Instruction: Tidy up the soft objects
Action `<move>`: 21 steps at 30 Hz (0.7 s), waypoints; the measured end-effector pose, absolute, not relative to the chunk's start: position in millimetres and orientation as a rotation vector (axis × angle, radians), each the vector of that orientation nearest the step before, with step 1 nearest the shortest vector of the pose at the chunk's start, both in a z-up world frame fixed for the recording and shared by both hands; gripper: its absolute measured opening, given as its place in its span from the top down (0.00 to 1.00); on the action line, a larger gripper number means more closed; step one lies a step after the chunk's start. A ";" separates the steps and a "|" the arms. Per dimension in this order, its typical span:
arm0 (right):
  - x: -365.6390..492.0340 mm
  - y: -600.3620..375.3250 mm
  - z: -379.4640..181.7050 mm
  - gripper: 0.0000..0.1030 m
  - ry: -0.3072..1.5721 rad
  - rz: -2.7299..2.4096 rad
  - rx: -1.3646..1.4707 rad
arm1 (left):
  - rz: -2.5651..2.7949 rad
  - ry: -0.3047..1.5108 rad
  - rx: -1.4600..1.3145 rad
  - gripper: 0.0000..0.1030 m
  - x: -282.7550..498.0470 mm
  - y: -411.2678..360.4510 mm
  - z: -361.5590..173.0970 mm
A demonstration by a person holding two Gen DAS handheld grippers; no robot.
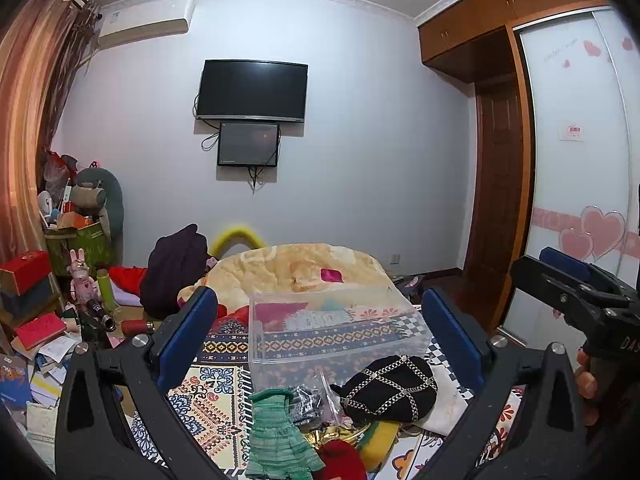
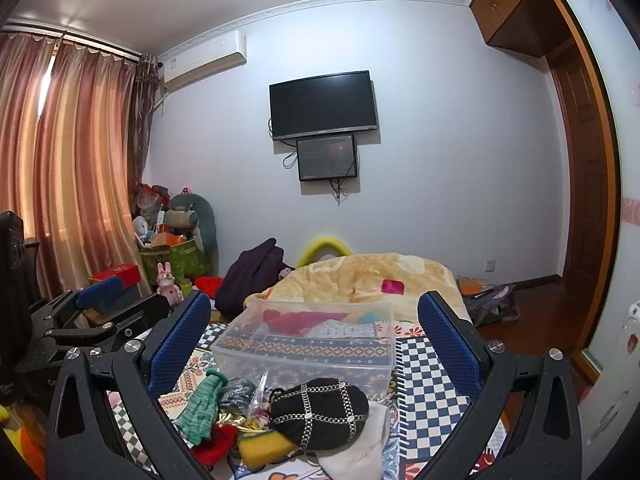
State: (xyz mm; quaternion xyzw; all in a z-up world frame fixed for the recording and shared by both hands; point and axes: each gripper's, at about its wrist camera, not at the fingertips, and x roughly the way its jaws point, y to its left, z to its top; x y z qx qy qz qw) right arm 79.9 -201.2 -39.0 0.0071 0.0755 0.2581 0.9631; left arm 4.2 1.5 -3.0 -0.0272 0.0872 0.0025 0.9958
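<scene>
On the bed, in the left wrist view, the left hand-held gripper has its blue-padded fingers set wide apart, gripping nothing. Between them a clear rectangular plastic bin rests on the patterned bedspread and contains folded red and pale fabric. Nearer the camera lies a pile of soft items: a green knitted glove, a black cap crossed with silver chain trim, a red knit piece, a yellow sponge-like item and a white cloth pouch. The right hand-held gripper enters at the right edge; its body carries partial white lettering reading "DAS". Its jaw state is not determinable from this view.

Across the right wrist view, the right hand-held gripper likewise stands open and unloaded, framing the same clear bin. The black chain-trimmed cap lies just in front of the bin, overlapping the white pouch, which bears faint illegible script. The green glove lies left of the cap. The left hand-held gripper appears at the left edge.
</scene>
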 end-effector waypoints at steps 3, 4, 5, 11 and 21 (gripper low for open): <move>80.0 -200.8 -39.2 0.00 0.154 0.524 0.015 | 0.004 0.175 -0.055 0.00 4.7 1.3 -3.4; 80.2 -201.0 -39.1 0.00 0.154 0.523 0.015 | 0.004 0.174 -0.056 0.00 4.9 1.1 -3.4; 80.3 -201.0 -38.8 0.00 0.154 0.523 0.016 | 0.003 0.175 -0.056 0.00 5.0 0.8 -3.7; 79.6 -200.5 -38.4 0.00 0.154 0.524 0.016 | 0.003 0.175 -0.056 0.00 4.7 1.0 -3.2; 79.3 -200.6 -38.6 0.00 0.154 0.526 0.016 | 0.008 0.180 -0.056 0.00 4.9 0.6 -3.6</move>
